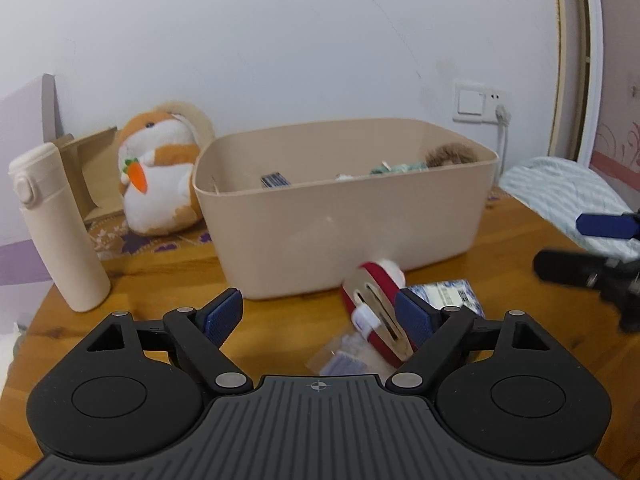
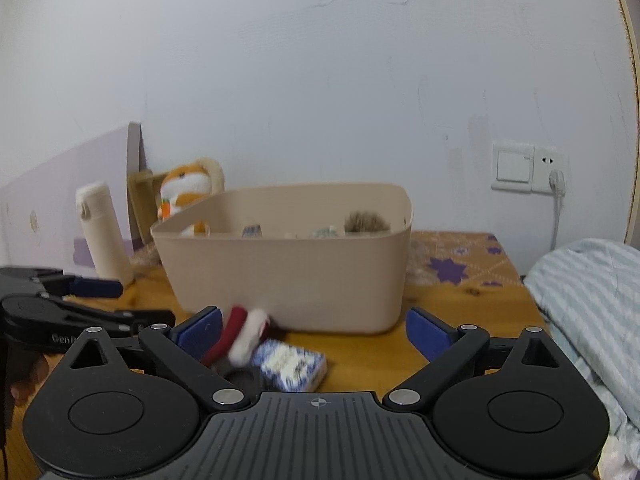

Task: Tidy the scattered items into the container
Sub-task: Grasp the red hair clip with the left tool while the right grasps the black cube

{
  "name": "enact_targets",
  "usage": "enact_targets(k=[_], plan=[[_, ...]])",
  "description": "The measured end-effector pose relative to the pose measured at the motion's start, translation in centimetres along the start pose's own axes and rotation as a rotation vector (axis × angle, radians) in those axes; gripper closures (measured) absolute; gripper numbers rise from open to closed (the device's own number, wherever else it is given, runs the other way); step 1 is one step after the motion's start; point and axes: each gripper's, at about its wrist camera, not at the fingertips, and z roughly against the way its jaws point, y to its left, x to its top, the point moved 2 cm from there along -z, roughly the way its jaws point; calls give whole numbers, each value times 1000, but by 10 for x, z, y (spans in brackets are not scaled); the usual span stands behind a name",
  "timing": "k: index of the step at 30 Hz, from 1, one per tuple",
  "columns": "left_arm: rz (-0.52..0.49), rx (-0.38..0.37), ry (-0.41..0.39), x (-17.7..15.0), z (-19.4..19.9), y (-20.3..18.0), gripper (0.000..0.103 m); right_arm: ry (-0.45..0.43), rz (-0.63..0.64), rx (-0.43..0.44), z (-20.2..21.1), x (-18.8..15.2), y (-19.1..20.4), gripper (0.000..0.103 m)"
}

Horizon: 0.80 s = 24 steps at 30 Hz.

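Observation:
A beige container stands on the wooden table and holds several small items, among them a brown furry one. In front of it lies a red and white plush item with a tan underside, blurred in the right wrist view. It rests against the right finger of my left gripper, whose jaws stand wide and do not clamp it. A blue and white packet and a clear plastic bag lie beside it. My right gripper is open above the packet, with nothing gripped.
A cream flask stands at the left. A plush hamster with a carrot and a cardboard box sit behind it. Striped bedding borders the table's right edge. A wall socket has a cable plugged in.

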Motion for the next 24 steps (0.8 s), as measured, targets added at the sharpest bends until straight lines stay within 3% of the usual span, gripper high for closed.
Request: enact_targets(k=[7, 15, 21, 24], plan=[[29, -37, 43, -6, -9, -4, 18, 82, 24, 17, -10, -28, 6, 4], [38, -71, 69, -10, -24, -14, 18, 123, 48, 62, -23, -37, 23, 4], [61, -72, 89, -11, -37, -16, 18, 159, 69, 76, -40, -39, 33, 17], [82, -71, 101, -13, -42, -12, 18, 179, 59, 87, -47, -40, 35, 28]])
